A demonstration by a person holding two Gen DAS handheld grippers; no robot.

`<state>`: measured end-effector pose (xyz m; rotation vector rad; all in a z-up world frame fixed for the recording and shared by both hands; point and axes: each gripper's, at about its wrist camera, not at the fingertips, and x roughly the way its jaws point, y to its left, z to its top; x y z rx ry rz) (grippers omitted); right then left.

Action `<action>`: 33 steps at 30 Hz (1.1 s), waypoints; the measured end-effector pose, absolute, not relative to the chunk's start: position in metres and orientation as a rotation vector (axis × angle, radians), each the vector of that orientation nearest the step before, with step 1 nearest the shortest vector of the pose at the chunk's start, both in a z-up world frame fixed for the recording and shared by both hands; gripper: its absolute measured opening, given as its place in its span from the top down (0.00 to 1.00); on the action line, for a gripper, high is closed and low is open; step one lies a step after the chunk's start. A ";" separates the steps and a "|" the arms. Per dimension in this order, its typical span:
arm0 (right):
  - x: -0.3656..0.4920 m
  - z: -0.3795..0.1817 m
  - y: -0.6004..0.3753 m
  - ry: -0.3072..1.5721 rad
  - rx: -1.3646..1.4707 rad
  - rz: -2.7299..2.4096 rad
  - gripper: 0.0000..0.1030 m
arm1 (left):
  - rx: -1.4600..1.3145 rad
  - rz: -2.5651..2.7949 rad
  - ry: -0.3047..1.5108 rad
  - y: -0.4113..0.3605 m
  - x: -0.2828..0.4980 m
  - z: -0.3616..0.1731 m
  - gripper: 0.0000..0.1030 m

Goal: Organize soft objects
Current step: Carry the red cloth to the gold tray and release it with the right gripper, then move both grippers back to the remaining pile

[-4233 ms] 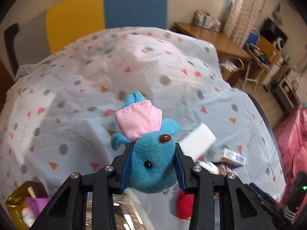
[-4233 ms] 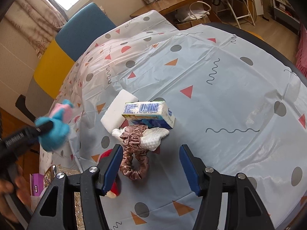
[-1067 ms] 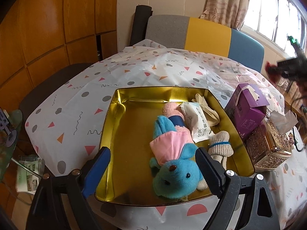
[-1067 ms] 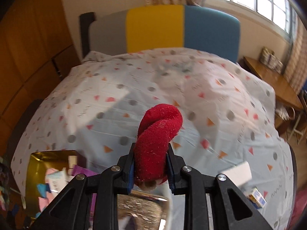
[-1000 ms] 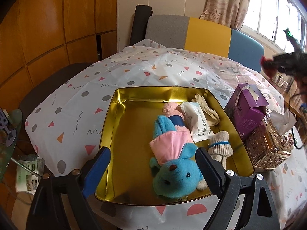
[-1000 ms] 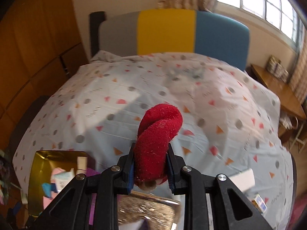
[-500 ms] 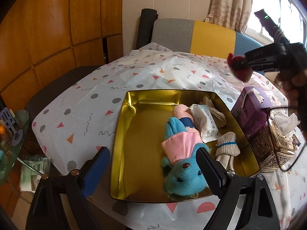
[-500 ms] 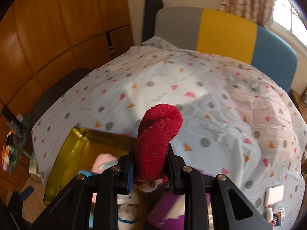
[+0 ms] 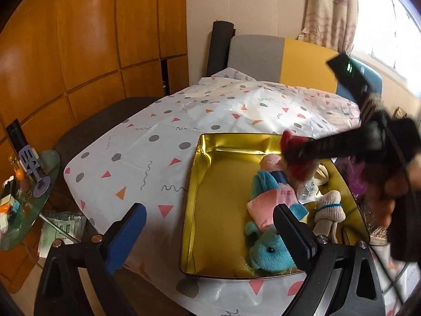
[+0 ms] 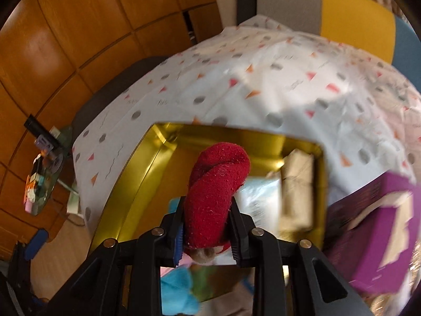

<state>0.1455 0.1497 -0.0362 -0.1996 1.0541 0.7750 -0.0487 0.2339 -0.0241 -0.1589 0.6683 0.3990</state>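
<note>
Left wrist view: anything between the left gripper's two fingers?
Nothing held. Between the fingers the left wrist view shows only patterned tablecloth and the gold tray's near-left wall; the jaws are opening.

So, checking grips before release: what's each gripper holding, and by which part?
Right gripper pinches the red sock near its lower end. Left gripper holds nothing; its jaws are opening.

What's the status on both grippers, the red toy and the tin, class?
Left gripper opening, empty. Right gripper shut on red toy, over gold tin. Blue plush already inside; nothing blocking.
</note>
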 end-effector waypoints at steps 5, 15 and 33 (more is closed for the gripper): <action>0.127 -0.054 0.167 1.073 -0.215 0.809 0.72 | -0.193 0.416 0.659 0.239 -0.054 -0.023 0.01; 0.110 -0.052 0.168 1.027 -0.203 0.817 0.55 | -0.195 0.466 0.653 0.242 -0.058 -0.023 0.00; 0.073 0.015 0.034 0.593 -0.215 0.504 0.32 | -0.145 0.448 0.654 0.226 -0.055 -0.021 0.00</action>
